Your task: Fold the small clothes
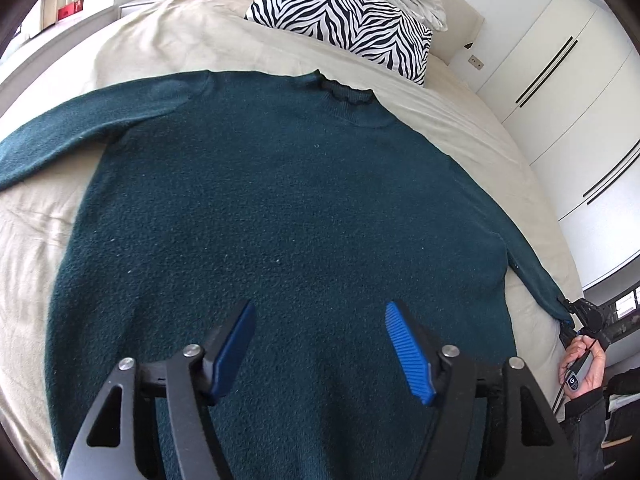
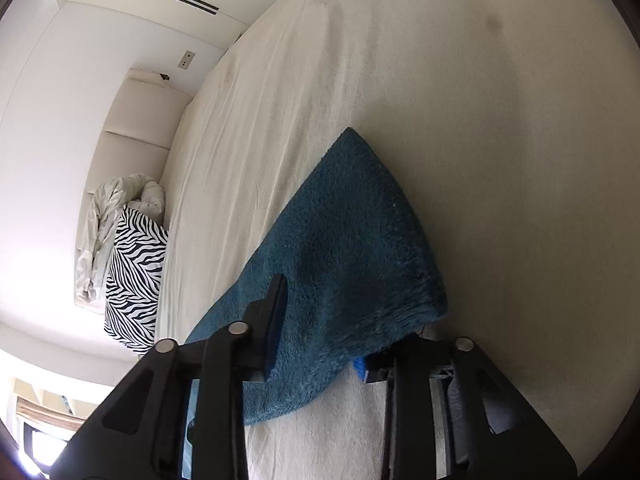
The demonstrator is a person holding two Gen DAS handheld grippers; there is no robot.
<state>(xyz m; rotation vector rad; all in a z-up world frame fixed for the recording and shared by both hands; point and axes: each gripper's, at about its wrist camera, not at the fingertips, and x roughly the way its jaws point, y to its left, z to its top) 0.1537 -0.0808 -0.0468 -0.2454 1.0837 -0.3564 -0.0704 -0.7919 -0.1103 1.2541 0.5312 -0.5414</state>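
Our left gripper [image 1: 320,344] hangs with jaws spread wide over the lower body of the teal sweater [image 1: 280,220], gripping nothing. The sweater lies flat on the beige bed sheet [image 1: 240,40]. At the sheet's right edge our right gripper [image 2: 320,340] pinches the sleeve cuff [image 2: 352,248]. Bare sheet lies beyond. Farthest, a zebra pillow [image 1: 344,16] sits by the headboard [image 2: 136,120].

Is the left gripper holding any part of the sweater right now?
No, the left gripper hovers open above the flat sweater, gripping nothing.
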